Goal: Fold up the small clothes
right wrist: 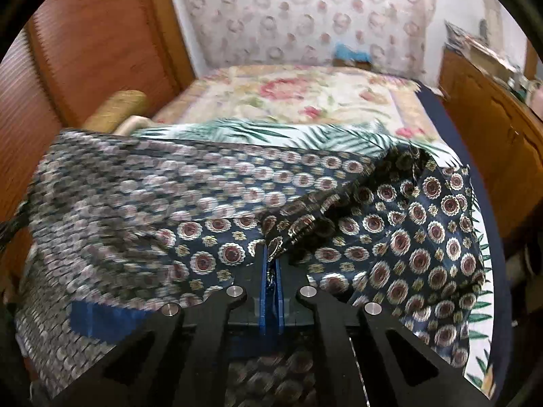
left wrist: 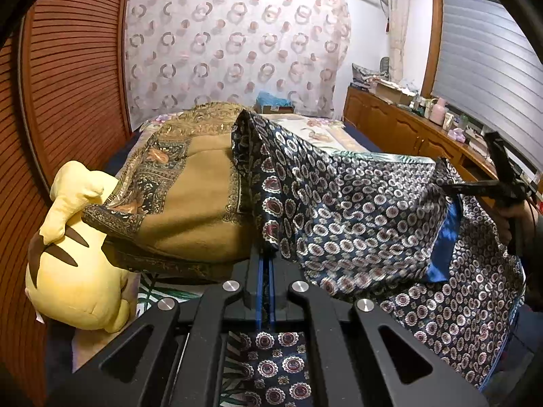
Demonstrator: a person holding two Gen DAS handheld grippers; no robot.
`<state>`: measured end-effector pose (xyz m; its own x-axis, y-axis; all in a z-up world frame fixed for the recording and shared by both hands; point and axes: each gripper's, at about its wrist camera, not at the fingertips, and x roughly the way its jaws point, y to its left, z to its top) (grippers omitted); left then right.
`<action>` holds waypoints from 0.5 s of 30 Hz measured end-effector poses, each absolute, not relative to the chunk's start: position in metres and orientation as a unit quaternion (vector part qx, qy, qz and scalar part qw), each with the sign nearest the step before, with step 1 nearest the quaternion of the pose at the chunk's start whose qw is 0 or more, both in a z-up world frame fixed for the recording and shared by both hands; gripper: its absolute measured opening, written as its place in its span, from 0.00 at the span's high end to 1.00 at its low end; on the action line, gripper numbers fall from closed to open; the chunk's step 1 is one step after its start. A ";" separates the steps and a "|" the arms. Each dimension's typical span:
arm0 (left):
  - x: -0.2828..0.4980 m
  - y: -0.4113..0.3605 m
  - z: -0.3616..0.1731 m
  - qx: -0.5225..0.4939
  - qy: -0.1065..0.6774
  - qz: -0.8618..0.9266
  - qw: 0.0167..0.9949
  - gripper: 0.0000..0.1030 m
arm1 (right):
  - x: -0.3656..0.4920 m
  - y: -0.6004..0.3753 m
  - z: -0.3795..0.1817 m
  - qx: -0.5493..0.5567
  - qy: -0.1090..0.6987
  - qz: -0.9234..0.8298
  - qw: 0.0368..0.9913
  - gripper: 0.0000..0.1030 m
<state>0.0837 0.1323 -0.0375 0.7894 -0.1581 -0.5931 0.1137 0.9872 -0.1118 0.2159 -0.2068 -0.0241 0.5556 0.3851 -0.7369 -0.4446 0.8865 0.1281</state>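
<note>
Left gripper [left wrist: 265,264]: fingers [left wrist: 259,271] pressed together, pinching edge of the navy patterned cloth [left wrist: 356,203]; cloth ran up from the blue pads & draped off to the right.
Right gripper [right wrist: 270,268]: fingers [right wrist: 263,271] pressed together w/ a bunched fold of the same cloth [right wrist: 407,224] pinched between the blue pads. In left-wrist view this gripper [left wrist: 444,186] sat far right, gripping a cloth edge, w/ part of the person's hand [left wrist: 512,217] on the handle.
Cloth: navy, silky, w/ white-and-maroon medallions & a plain blue border strip [left wrist: 444,237]. Held up off the bed [right wrist: 305,101] between both grippers, sagging in the middle; lower part hung down over the bed's near edge. Left half blurred in right-wrist view.
Bed: floral cover toward the far edge; a white sheet w/ green palm leaves [right wrist: 271,132] lay under the cloth, near edge.
Other stuff on bed: brown-gold paisley cloth [left wrist: 190,196] heaped along left edge, just beside the navy one; yellow plush toy [left wrist: 74,254] at near-left corner, paisley edge lying over it.
Room: louvred wooden door [left wrist: 68,84] left, circle-print curtain [left wrist: 237,40] behind, wooden cabinet [left wrist: 407,129] w/ clutter along right wall, window blind [left wrist: 485,57] above it.
</note>
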 end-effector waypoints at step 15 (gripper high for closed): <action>0.066 0.148 -0.023 -0.063 0.284 -0.061 0.955 0.97 | 0.079 -0.266 -0.024 -0.007 0.390 0.240 0.889 0.80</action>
<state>0.0656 0.1482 -0.0226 0.8310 -0.1519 -0.5351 0.0803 0.9847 -0.1548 0.0790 -0.2664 -0.0240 0.5806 0.4222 -0.6962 -0.4327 0.8843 0.1755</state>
